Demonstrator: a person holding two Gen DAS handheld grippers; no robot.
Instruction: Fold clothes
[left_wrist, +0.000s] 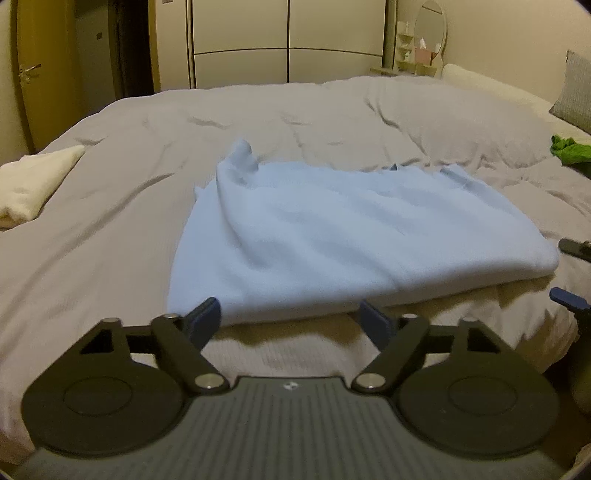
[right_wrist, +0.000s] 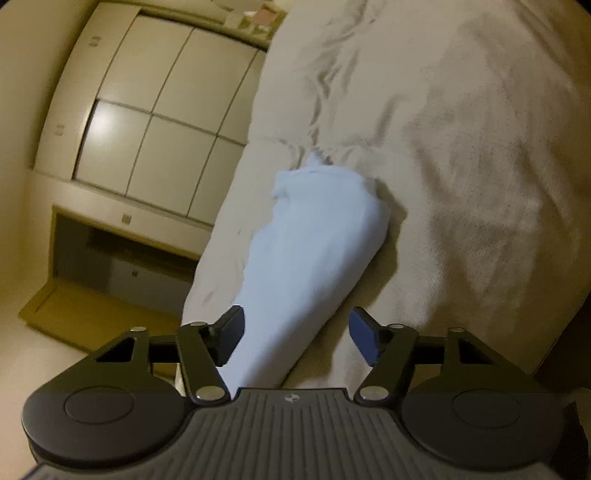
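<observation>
You have a wide bed under a wrinkled grey quilted cover (left_wrist: 332, 122) filling most of the left wrist view, with pale panelled wardrobe doors (left_wrist: 288, 40) behind it. On the cover, near the edge closest to you, lies the pale blue fleece garment (left_wrist: 332, 236), folded into a broad flat rectangle with one corner bunched up at its far left. A cream folded towel (left_wrist: 29, 184) sits well apart at the left edge of the bed, and a bright green crumpled cloth (left_wrist: 570, 149) lies at the far right (only partly in view). Your left gripper (left_wrist: 291, 319) hovers just short of the garment's near fold, its fingers spread wide and holding nothing. Your right gripper (right_wrist: 295, 338) looks along the garment from its side, fingers likewise spread apart, with the blue fabric passing between them but not pinched.
</observation>
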